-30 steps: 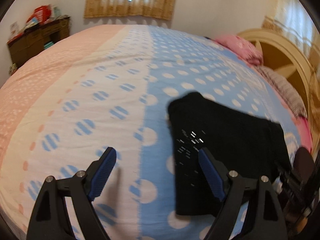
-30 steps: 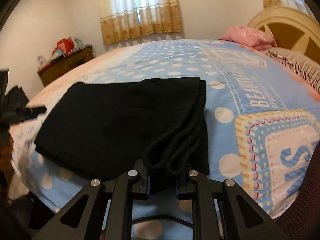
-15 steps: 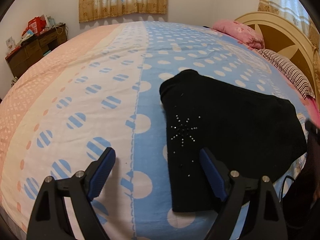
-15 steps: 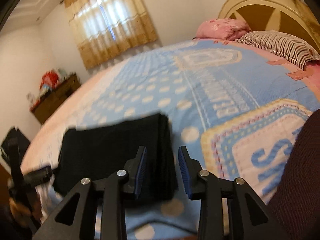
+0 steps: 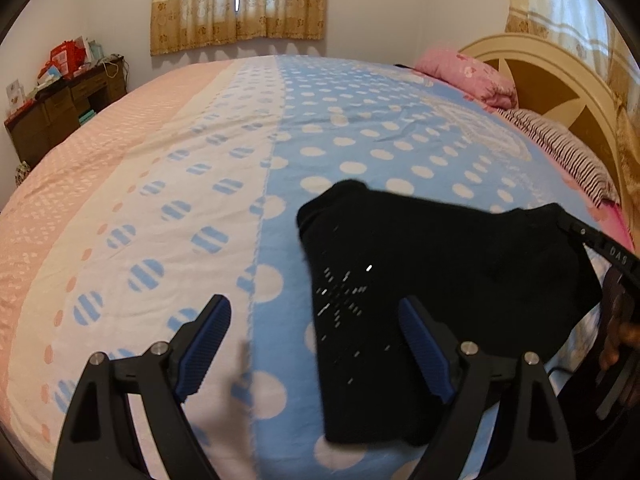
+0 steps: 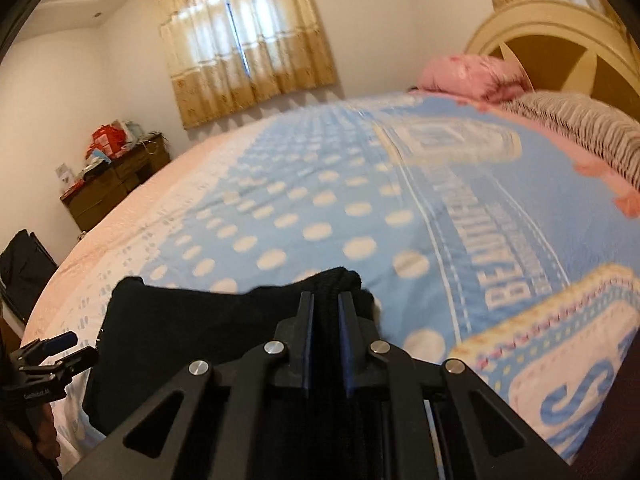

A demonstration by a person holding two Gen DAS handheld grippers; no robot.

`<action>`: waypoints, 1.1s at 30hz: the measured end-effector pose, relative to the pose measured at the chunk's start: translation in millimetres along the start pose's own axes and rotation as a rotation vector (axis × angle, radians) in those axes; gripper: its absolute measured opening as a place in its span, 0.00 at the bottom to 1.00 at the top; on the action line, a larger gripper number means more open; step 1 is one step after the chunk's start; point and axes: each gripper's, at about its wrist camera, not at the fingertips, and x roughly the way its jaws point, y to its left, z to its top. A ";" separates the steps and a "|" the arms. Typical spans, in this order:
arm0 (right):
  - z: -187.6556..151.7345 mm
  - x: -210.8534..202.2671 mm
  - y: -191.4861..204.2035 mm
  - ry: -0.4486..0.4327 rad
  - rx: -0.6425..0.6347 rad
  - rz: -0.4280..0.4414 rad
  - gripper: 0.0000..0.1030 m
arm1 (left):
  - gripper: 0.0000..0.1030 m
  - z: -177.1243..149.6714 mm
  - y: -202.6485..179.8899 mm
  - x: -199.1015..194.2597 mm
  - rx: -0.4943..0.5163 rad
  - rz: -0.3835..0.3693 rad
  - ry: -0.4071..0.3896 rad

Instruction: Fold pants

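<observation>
Left wrist view: bedspread (image 5: 224, 168) — broad, soft, pink, cream and blue bands with white dots — carries black pants (image 5: 432, 280), folded into thick dark slab, long axis running from near edge away toward right. Pants lie right of left gripper (image 5: 316, 344), whose blue ribbed pads stand wide apart, nothing between. Right gripper (image 6: 325, 320) nearer — jaws closing on bunched knit edge of pants, fabric pinched between pads. Small rhinestone star glints on cloth.
</observation>
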 end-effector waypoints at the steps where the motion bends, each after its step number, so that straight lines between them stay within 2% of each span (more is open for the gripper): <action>1: 1.0 4.3 -2.4 -0.002 0.010 0.001 0.11 | 0.86 1.1 -2.1 2.2 0.000 0.003 0.001; 4: -7.5 24.6 -12.4 0.034 0.002 -0.047 0.11 | 0.86 -2.7 -8.4 12.5 0.015 0.040 0.030; 7: -20.3 27.2 -16.6 -0.009 -0.035 -0.053 0.13 | 0.87 -10.0 -7.9 14.3 -0.010 0.028 0.036; 9: -19.6 24.2 -15.4 -0.010 -0.040 -0.057 0.13 | 0.91 -11.5 -5.7 16.0 -0.029 0.038 0.040; 11: -15.6 11.5 -13.4 -0.035 -0.030 -0.056 0.13 | 0.94 -11.2 -3.5 16.3 -0.043 0.041 0.048; 12: -14.2 -2.1 -9.4 -0.076 -0.042 -0.059 0.16 | 0.94 -11.3 -2.8 16.0 -0.045 0.039 0.050; 15: -17.4 -36.9 9.3 -0.141 -0.125 -0.044 0.16 | 0.94 -11.9 -3.9 14.7 -0.040 0.046 0.051; 17: -25.6 -47.5 19.6 -0.125 -0.154 -0.017 0.16 | 0.94 -11.8 -5.8 14.4 -0.034 0.054 0.050; 20: -45.3 -45.0 26.4 -0.042 -0.164 0.019 0.16 | 0.94 -11.5 -6.3 14.7 -0.033 0.059 0.054; 24: -71.4 -22.3 17.5 0.087 -0.130 -0.017 0.16 | 0.94 -12.1 -7.3 14.2 -0.028 0.068 0.066; 26: -75.2 -24.6 15.7 0.062 -0.116 -0.013 0.16 | 0.94 -13.6 -8.6 13.4 -0.024 0.073 0.075; 33: -73.6 -27.0 21.6 0.089 -0.146 -0.043 0.16 | 0.94 -16.2 -5.9 6.8 -0.019 0.051 0.100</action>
